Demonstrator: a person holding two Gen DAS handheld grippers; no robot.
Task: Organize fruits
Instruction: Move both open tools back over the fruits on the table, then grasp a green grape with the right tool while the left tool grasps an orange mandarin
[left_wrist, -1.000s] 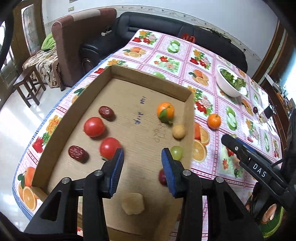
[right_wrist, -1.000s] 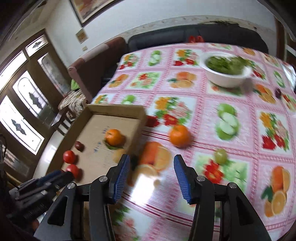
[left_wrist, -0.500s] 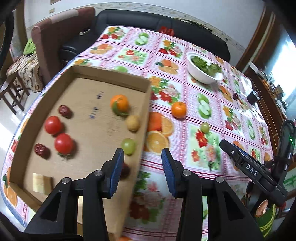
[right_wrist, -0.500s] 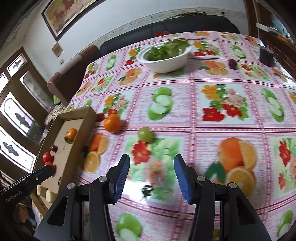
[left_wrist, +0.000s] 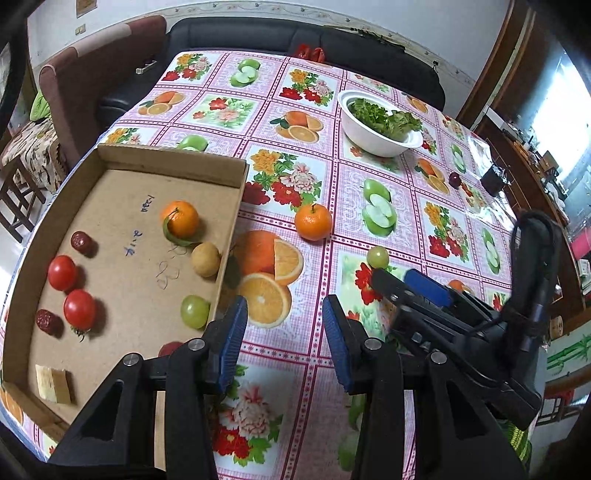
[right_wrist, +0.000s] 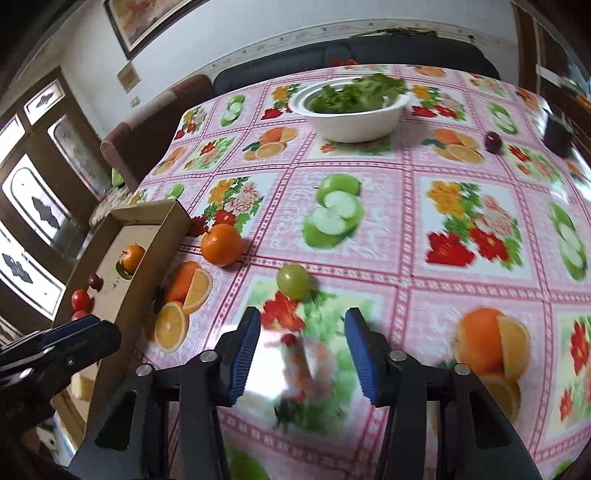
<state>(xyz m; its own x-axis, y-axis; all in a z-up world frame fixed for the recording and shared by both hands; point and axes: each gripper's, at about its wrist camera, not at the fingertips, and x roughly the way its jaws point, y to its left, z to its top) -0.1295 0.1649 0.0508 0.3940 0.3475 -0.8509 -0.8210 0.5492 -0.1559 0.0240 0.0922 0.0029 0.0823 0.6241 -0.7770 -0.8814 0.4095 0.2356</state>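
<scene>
Both grippers hang over the table (left_wrist: 369, 192) with their jaws apart and nothing between them. The left gripper (left_wrist: 284, 343) sits just off the right wall of the cardboard box (left_wrist: 229, 243), above the printed cloth; the right gripper (right_wrist: 303, 354) is near a loose green grape (right_wrist: 293, 281), which lies just ahead of its jaws. A loose orange (left_wrist: 313, 221) rests on the cloth near the box's far right corner, well apart from the grape. Farther back stands a white bowl of greens (left_wrist: 376, 136), and a small dark red fruit (right_wrist: 493, 141) lies beyond it to the right.

The left wrist view looks down into the box: an orange with a leaf (left_wrist: 180, 218), a tan round fruit (left_wrist: 205, 259), a green grape against the right wall (left_wrist: 194, 311), two tomatoes (left_wrist: 61, 272), two dark red dates (left_wrist: 82, 242) and a pale yellow block (left_wrist: 53, 382). The right wrist view shows only a slice of the box, its wall hiding most of the contents, and it is blurred close to the jaws.
</scene>
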